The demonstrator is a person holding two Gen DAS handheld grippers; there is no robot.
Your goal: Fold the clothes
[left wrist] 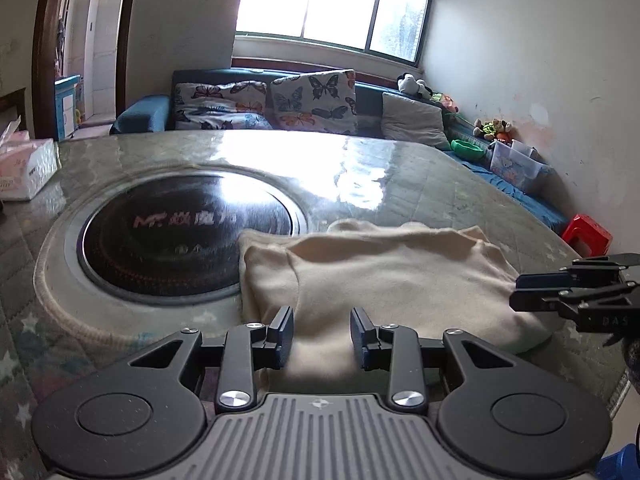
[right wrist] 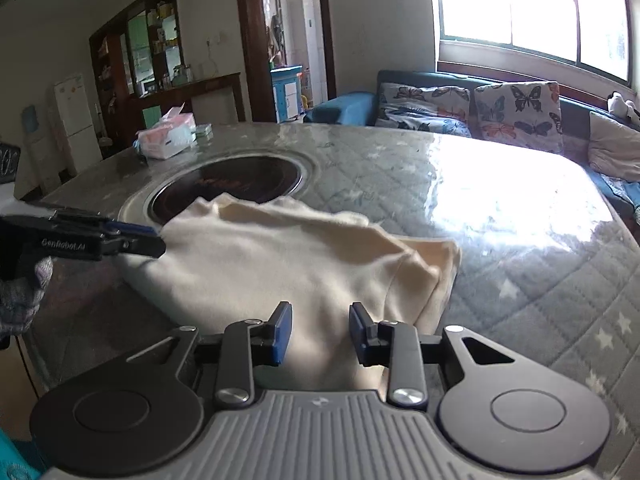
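While 2 tongs hover, 1 cream garment (left wrist: 384,280) lies folded.

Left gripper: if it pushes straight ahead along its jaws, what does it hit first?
Most likely the folded cream garment: the left gripper points down at it with jaws apart, cloth showing between them. How far above the cloth it sits isn't clear.

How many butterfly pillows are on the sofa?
2. One butterfly pillow sits on the sofa's left part, the other butterfly pillow leans right beside it. More may be hidden.
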